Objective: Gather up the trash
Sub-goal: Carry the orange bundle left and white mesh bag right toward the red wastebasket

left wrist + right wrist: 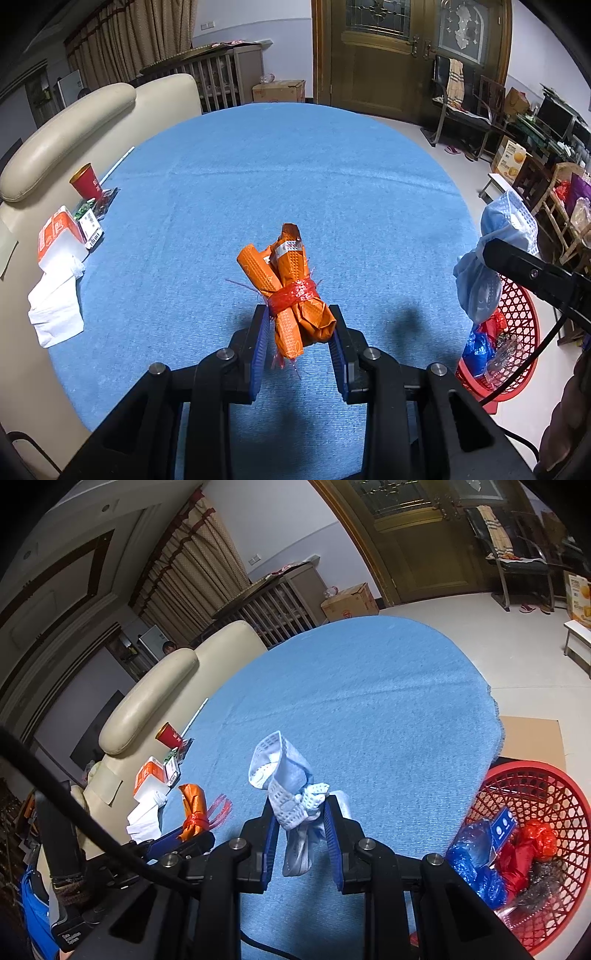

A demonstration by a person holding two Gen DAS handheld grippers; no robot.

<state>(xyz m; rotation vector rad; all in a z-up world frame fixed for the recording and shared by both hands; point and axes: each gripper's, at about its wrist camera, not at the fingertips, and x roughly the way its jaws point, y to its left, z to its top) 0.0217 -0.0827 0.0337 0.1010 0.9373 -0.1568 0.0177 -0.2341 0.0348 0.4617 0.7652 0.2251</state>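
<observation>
My left gripper [300, 325] is shut on an orange wrapper bundle [291, 284] tied with red plastic, held above the blue tablecloth [295, 177]. It also shows in the right wrist view [194, 810]. My right gripper [298, 812] is shut on a crumpled white and light-blue wrapper [288, 786], also in the left wrist view [495, 251], held over the cloth. A red mesh basket [554, 786] sits low at the right of the table and holds blue and red plastic trash [480, 867]. In the left wrist view the basket [517, 317] lies below the white wrapper.
At the table's left edge stand a red paper cup [85, 181], an orange and white carton [59, 236], white tissue [55, 306], a small packet [92, 225] and a white straw [118, 164]. A cream sofa [74, 122] borders the table on the left. Cardboard [532, 738] lies on the floor.
</observation>
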